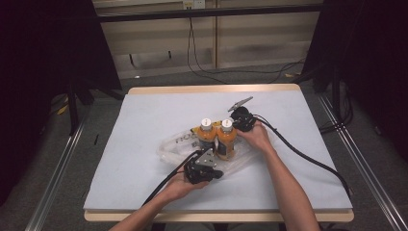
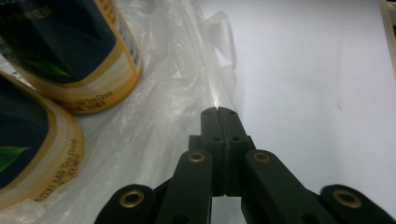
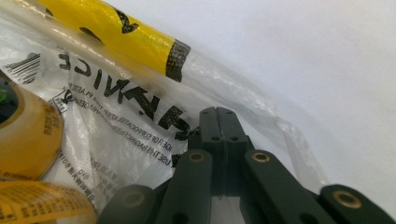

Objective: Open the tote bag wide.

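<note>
High view: two orange bottles (image 1: 217,138) stand upright, touching, on a clear plastic bag (image 1: 173,144) spread near the middle of the bench (image 1: 144,115). Your left claw (image 1: 208,169) sits at the bag's near edge, just in front of the bottles; your right claw (image 1: 239,118) sits at the bag's far edge, just behind them.

Left claw (image 2: 218,111): clenched, a thin fold of bag film pinched at its tips. Right claw (image 3: 217,110): clenched against the bag's rim; a pinch looks likely, though you cannot confirm it.

Progress, as a judgement: bottles placed, both edges taken; lifting the film around them remains.

Writing: bag print is mirrored, partly legible as a suffocation warning; bottle label text is too blurred.
</note>
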A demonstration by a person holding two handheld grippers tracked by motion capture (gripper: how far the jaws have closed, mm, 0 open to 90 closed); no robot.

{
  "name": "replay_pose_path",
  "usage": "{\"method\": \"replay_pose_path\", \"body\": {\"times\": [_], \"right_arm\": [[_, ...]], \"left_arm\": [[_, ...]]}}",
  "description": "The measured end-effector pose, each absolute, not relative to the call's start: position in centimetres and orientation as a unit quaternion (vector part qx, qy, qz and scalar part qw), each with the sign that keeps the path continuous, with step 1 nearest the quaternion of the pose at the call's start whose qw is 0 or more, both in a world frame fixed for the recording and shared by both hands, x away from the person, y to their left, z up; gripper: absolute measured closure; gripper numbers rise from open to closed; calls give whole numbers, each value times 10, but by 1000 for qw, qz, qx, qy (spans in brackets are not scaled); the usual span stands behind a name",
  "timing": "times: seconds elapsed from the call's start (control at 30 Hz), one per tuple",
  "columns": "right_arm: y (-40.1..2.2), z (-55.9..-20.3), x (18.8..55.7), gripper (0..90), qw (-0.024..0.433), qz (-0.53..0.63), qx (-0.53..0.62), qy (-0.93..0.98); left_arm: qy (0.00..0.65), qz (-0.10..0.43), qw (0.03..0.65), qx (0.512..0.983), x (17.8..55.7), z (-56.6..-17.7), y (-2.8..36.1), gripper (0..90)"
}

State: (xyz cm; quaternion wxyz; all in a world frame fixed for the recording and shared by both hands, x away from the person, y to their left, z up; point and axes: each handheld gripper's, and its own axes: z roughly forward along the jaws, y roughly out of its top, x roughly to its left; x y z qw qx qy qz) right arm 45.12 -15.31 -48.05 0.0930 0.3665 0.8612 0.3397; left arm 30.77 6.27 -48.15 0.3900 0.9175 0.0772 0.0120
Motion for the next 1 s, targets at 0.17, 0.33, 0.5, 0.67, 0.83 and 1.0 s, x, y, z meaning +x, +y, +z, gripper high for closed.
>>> {"method": "replay_pose_path", "body": {"times": [0.17, 0.33, 0.5, 0.67, 0.83, 1.0], "right_arm": [[-151, -480, 454, 900, 97, 336, 380, 856], [-150, -480, 458, 900, 100, 331, 387, 854], [-150, -481, 464, 900, 96, 337, 406, 844], [-149, -481, 469, 900, 110, 333, 405, 844], [-150, -481, 471, 900, 114, 332, 415, 840], [-151, -479, 475, 900, 117, 320, 417, 843]], "left_arm": [[77, 12, 395, 915, 304, -482, 63, 900], [74, 3, 395, 916, 301, -482, 64, 900], [71, 3, 388, 919, 299, -481, 64, 900], [68, 2, 395, 916, 298, -481, 63, 900], [66, 1, 388, 919, 296, -480, 63, 900], [62, 2, 383, 922, 293, -479, 64, 900]]}}
